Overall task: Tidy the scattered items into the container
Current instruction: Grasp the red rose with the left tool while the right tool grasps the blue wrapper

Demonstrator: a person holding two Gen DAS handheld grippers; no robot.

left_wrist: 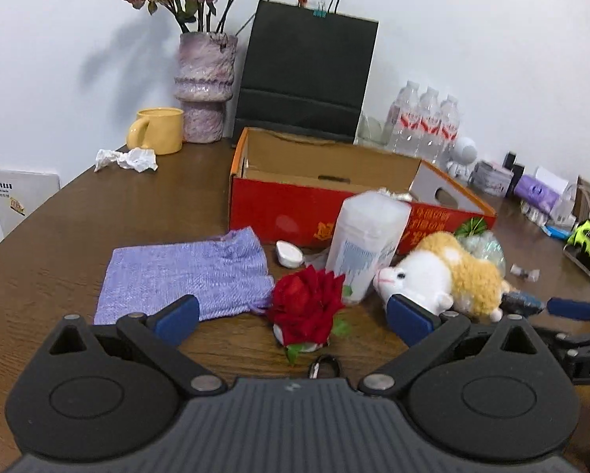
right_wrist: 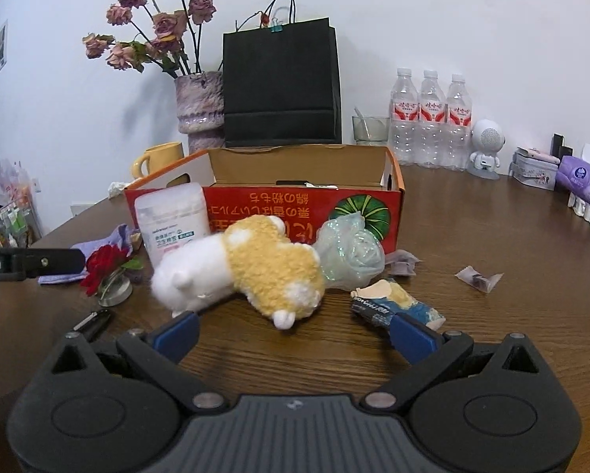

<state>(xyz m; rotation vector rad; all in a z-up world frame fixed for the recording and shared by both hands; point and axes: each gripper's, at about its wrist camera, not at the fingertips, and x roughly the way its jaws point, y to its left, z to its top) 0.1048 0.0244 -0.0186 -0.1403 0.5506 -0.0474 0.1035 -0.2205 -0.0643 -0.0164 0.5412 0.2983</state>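
Left gripper point(left_wrist: 293, 315) spread wide, nothing held; red fabric rose on a small white base point(left_wrist: 306, 312) sits between its blue fingertips point(left_wrist: 178, 317), lavender knitted cloth point(left_wrist: 184, 272) ahead of the left one. Right gripper point(right_wrist: 295, 333) also wide apart, empty; white-and-tan plush toy point(right_wrist: 251, 268) lies just ahead between its fingers, crumpled blue snack wrapper point(right_wrist: 397, 303) touching the right fingertip point(right_wrist: 411, 337). Open red cardboard box point(right_wrist: 295, 205) stands behind the plush, white cylindrical plastic tub point(right_wrist: 172, 218) beside it.

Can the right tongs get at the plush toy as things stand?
Probably yes. The right tongs are open and empty, and the plush toy lies just ahead of them on bare table. A torn wrapper sits by the right-hand fingertip.
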